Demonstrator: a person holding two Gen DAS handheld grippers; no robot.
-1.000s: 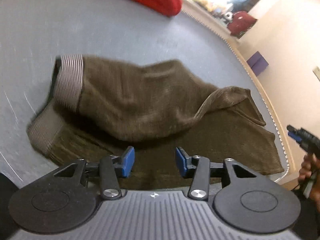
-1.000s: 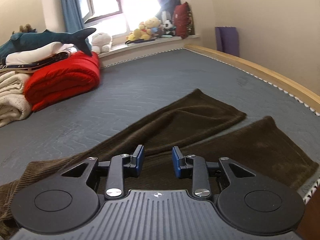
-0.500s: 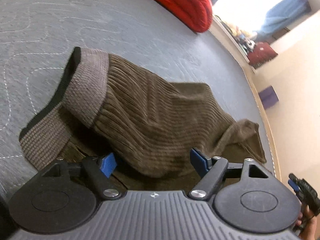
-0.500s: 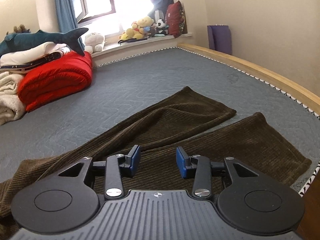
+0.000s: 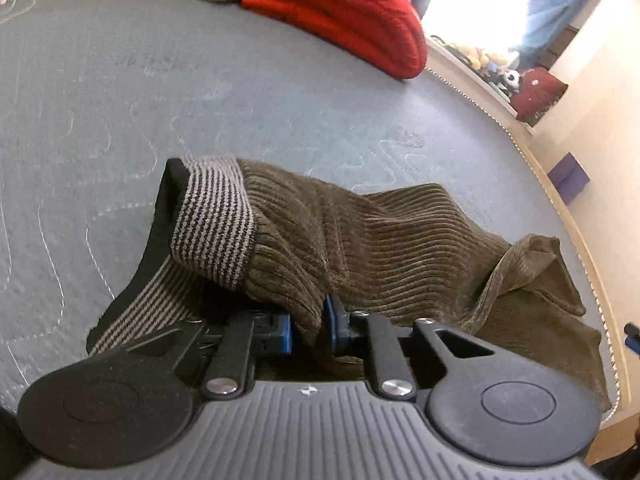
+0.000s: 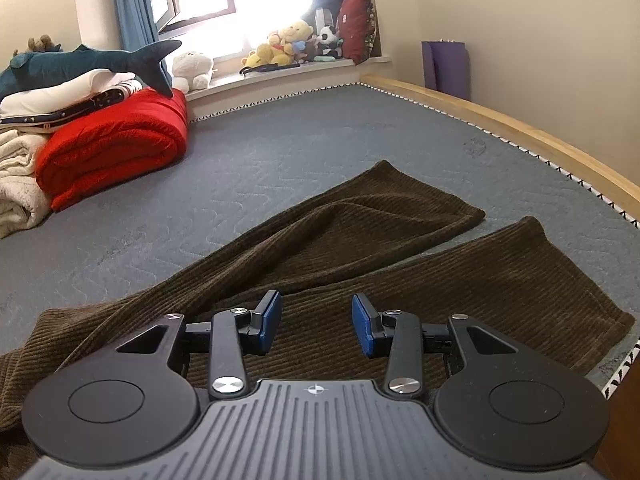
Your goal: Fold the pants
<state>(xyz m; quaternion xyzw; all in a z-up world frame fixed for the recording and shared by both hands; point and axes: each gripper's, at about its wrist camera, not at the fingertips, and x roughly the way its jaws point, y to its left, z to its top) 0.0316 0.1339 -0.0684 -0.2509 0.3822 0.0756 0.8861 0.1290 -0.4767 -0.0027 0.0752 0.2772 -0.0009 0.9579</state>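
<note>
Brown corduroy pants (image 5: 380, 236) lie on the grey mattress (image 5: 160, 100), with a striped grey waistband (image 5: 216, 224) folded over at the left. My left gripper (image 5: 308, 326) is shut on a fold of the pants fabric just below the waistband. In the right wrist view the two pant legs (image 6: 360, 240) spread apart towards the far right. My right gripper (image 6: 316, 320) is open and empty, hovering just above the legs near where they join.
A red rolled blanket (image 6: 116, 148) and cream bedding (image 6: 16, 184) with a plush shark (image 6: 80, 64) lie at the far left. A wooden bed edge (image 6: 520, 132) runs along the right. Stuffed toys (image 6: 292, 40) sit on the windowsill.
My left gripper went from wide open to shut on the pants fabric below the waistband. My right gripper opened a little wider and stayed over the legs.
</note>
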